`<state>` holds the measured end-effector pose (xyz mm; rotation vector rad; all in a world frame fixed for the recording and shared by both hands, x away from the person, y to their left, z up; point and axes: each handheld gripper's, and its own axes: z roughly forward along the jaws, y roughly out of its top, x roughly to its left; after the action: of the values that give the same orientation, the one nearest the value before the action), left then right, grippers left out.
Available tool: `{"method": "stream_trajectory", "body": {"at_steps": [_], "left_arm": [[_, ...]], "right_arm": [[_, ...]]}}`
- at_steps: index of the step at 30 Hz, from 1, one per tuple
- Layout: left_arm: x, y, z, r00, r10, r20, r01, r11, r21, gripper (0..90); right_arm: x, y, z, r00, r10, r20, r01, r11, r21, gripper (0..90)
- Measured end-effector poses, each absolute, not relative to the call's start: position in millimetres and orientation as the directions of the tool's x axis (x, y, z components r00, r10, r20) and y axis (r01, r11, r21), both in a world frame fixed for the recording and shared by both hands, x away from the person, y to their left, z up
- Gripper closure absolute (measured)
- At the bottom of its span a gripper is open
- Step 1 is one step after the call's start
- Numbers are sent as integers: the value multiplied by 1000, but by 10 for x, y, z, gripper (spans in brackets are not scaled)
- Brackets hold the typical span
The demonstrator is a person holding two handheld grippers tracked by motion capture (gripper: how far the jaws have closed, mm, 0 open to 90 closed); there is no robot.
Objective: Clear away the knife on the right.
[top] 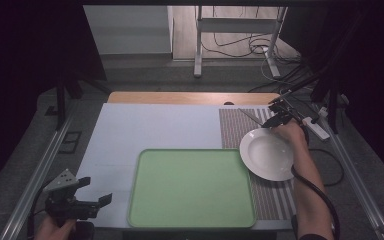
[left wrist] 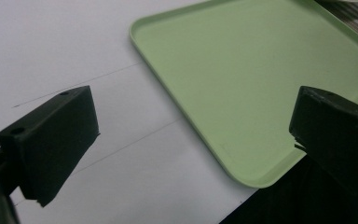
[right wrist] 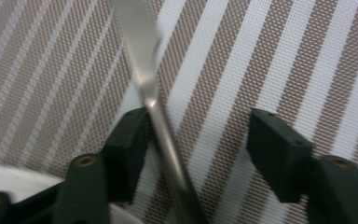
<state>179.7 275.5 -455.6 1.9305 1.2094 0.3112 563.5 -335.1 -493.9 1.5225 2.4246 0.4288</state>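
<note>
The right gripper (right wrist: 196, 154) has its jaws apart around a knife (right wrist: 154, 112) lying on the striped mat (right wrist: 270, 65), at one o'clock from the plate (top: 267, 154), ready to pinch it. The left gripper (top: 92, 192) waits wide open at eight o'clock from the green tray (top: 190, 187), out of the way.

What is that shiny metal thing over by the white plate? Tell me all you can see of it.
It looks like a table knife: smooth silvery metal, a flat blade narrowing into a slim handle. It lies on the striped placemat, beyond the white plate. The right gripper straddles it, open, one of its fingers right against the handle.
</note>
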Motion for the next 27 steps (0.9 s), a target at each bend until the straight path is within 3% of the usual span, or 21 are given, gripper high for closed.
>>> {"method": "stream_trajectory", "body": {"at_steps": [4,5,14,27], "left_arm": [[1798,2759,-4557,509,836,-204,635,-205,745,11],[1798,2758,-4557,509,836,-204,635,-205,745,11],[1797,2754,-4555,509,837,-202,634,-206,746,11],[1797,2755,-4555,508,837,-201,633,-205,746,11]], "right_arm": [[5611,-3370,-4907,-479,877,-46,815,464,348,784],[5604,-3378,-4904,-490,870,-47,810,475,345,797],[5601,-3397,-4882,-505,861,-69,799,496,340,807],[5543,-3662,-4703,-452,889,-65,804,438,403,808]]}}
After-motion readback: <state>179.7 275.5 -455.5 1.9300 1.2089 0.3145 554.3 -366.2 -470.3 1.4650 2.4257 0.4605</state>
